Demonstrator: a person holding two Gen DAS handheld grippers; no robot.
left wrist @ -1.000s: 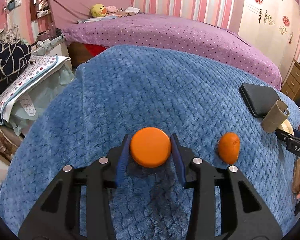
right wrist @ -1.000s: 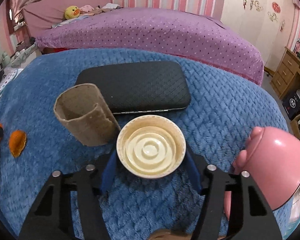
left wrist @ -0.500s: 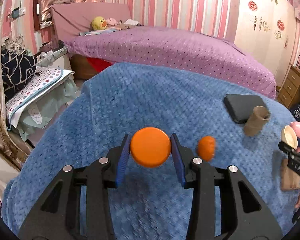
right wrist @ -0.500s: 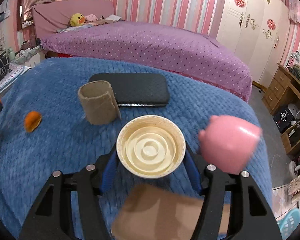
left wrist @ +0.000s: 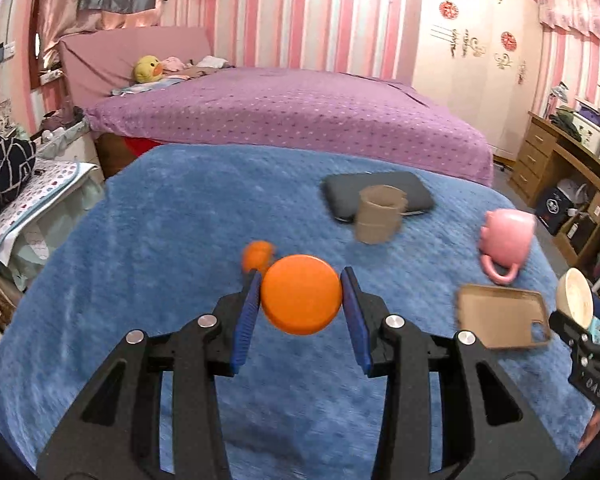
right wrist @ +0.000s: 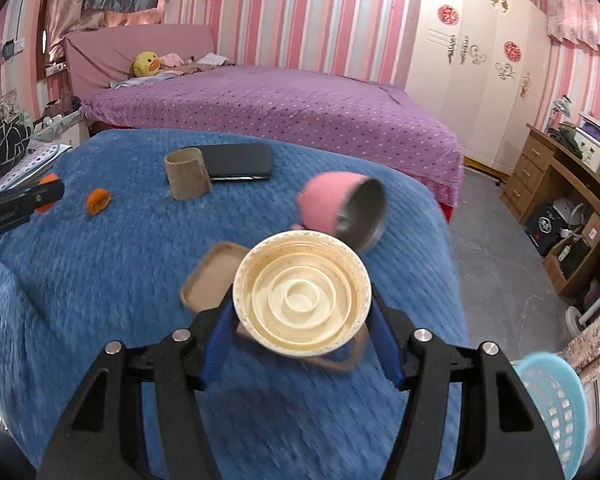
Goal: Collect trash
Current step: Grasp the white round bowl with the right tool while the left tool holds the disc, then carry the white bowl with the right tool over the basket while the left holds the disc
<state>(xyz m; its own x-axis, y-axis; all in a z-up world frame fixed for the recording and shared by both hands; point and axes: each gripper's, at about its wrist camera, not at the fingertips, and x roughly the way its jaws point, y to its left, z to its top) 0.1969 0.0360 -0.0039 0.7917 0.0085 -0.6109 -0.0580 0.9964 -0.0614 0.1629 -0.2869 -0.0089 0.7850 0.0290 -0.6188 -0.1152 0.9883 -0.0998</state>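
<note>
My left gripper is shut on an orange bottle cap, held above the blue blanket. My right gripper is shut on a cream round lid, also raised; the lid shows at the right edge of the left wrist view. An orange peel piece lies on the blanket just beyond the left fingers, and shows in the right wrist view. A cardboard tube stands by a black case. A blue basket sits on the floor at lower right.
A pink mug lies on its side on the blanket, and a brown phone case lies near the right edge. A purple bed stands behind. A wooden desk is at the right.
Both grippers have risen and pulled back from the blanket with their items still held. The right gripper has swung right, so the blue basket has come into view.
</note>
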